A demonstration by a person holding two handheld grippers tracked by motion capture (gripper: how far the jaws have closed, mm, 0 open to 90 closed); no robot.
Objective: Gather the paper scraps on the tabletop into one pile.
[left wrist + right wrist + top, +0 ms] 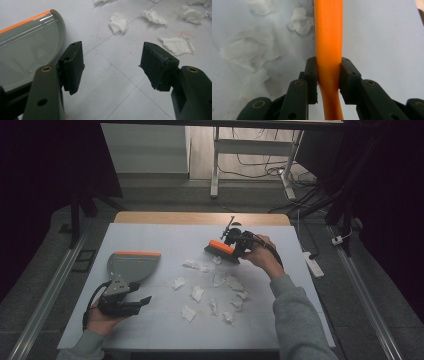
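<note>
Brush [221,249]: right tongs [328,75] squeeze its orange handle, ready to sweep.
Dustpan [131,266]: near left edge of bench [165,232], waiting.
Left tongs [111,66]: spread apart, holding nothing.
Paper scraps [197,293]: scattered mid-bench.

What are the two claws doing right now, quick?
Left claw: open, holding nothing, beside the dustpan.
Right claw: closed on the orange brush.

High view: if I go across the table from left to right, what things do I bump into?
Left gripper and dustpan → scattered crumpled paper scraps → orange brush → right gripper, held by the right hand.
</note>
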